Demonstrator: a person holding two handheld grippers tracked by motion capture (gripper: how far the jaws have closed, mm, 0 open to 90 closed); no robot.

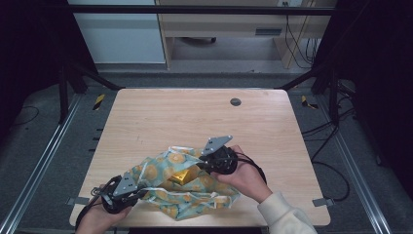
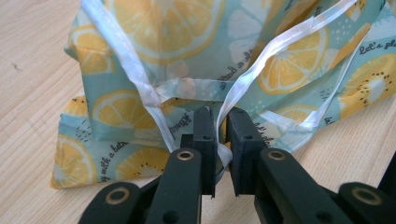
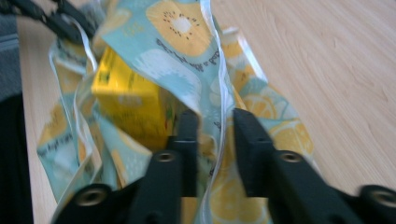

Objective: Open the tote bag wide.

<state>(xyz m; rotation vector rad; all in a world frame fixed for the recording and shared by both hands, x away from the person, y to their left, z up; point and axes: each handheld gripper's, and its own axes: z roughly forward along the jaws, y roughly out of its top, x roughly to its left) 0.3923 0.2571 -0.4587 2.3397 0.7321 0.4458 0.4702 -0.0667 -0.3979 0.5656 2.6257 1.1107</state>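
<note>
A teal cloth bag (image 1: pixel 195 190) printed with lemon slices and edged in white tape lies crumpled near the wooden table's front edge. A yellow box (image 1: pixel 182 175) sits in its open mouth and appears in the right gripper view as a yellow box (image 3: pixel 128 107). My left gripper (image 1: pixel 141 192) is at the bag's left end; in its own view the left gripper (image 2: pixel 221 116) is shut on the white tape of the bag (image 2: pixel 187 46). My right gripper (image 1: pixel 202 168) is at the bag's right rim, beside the box. There the right gripper (image 3: pixel 215 121) has the bag's raised edge (image 3: pixel 182 32) pinched between its jaws.
The wooden table (image 1: pixel 195 117) stretches away bare behind the bag, with a round grey grommet (image 1: pixel 235 102) near its far edge. The bag lies close to the table's front edge. Dark frame posts and cables stand on the floor on both sides.
</note>
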